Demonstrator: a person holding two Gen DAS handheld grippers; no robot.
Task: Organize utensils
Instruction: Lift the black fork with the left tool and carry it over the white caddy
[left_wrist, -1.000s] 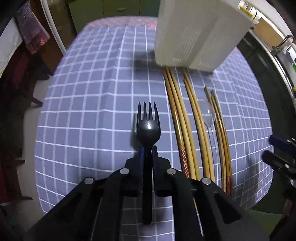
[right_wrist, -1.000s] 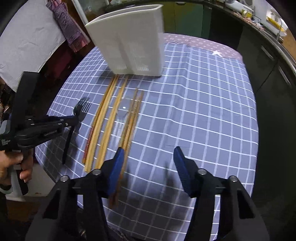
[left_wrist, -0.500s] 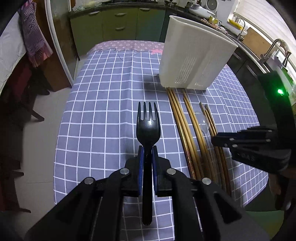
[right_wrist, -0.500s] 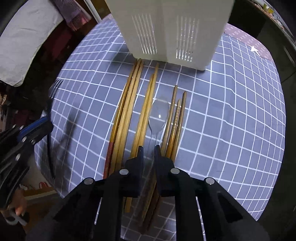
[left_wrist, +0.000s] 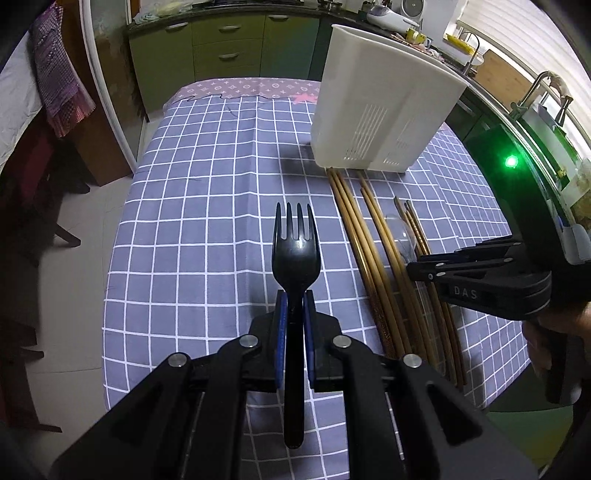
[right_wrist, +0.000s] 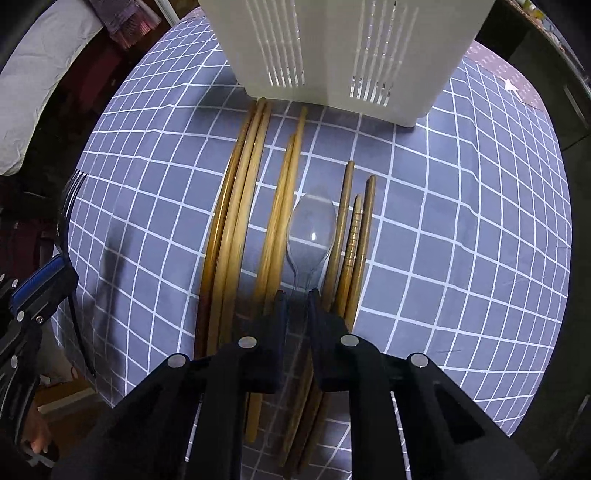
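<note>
My left gripper (left_wrist: 294, 300) is shut on a black plastic fork (left_wrist: 294, 251) and holds it above the checked tablecloth, tines pointing away. My right gripper (right_wrist: 297, 295) is shut on the handle of a clear plastic spoon (right_wrist: 311, 229), which lies among several wooden chopsticks (right_wrist: 236, 221). The chopsticks also show in the left wrist view (left_wrist: 369, 254). A white slotted utensil holder (left_wrist: 380, 107) stands at the far ends of the chopsticks and fills the top of the right wrist view (right_wrist: 332, 48). The right gripper shows at the right of the left wrist view (left_wrist: 412, 266).
The table carries a blue-and-white checked cloth (left_wrist: 207, 221). Green kitchen cabinets (left_wrist: 229, 48) stand beyond the far end. A chair with cloth (left_wrist: 55, 81) is at the left. A sink and counter (left_wrist: 546, 96) run along the right.
My left gripper has lifted the fork higher and drawn back from the table. My right gripper came down over the chopsticks and shut on the clear spoon's handle.
</note>
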